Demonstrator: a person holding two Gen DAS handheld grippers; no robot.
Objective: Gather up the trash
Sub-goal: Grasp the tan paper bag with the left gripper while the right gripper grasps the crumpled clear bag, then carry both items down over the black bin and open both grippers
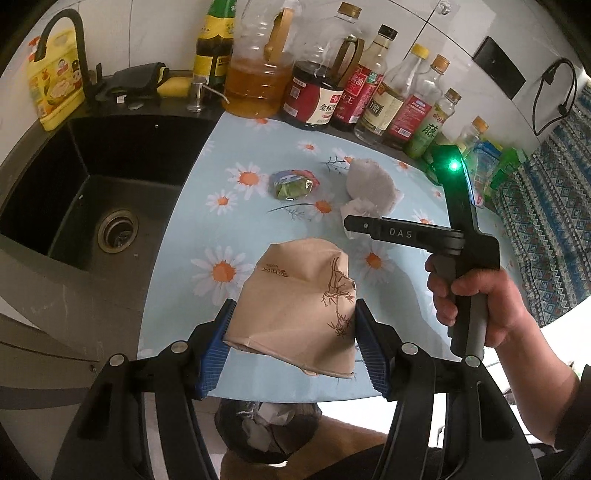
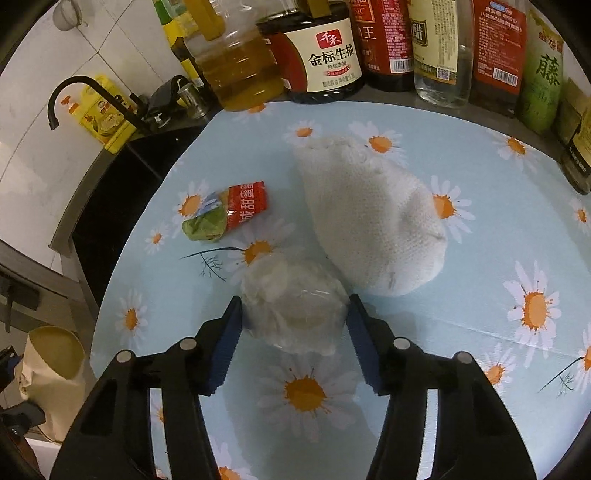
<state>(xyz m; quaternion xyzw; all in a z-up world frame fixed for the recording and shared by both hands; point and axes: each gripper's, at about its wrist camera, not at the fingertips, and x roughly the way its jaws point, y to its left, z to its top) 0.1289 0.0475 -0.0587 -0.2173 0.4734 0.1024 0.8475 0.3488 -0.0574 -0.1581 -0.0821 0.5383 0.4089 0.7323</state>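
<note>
My left gripper is shut on a crumpled brown paper cup, held above the table's front edge, over a black trash bin below. The cup also shows at the left of the right wrist view. My right gripper has its blue pads on both sides of a crumpled clear plastic wrapper lying on the daisy-print tablecloth. A red and green snack wrapper lies to the left, and a white crumpled tissue lies just beyond. The right gripper's body shows in the left wrist view.
Several oil and sauce bottles line the back of the counter. A black sink with a black faucet lies to the left, with a yellow detergent bottle behind it. A patterned cloth hangs at the right.
</note>
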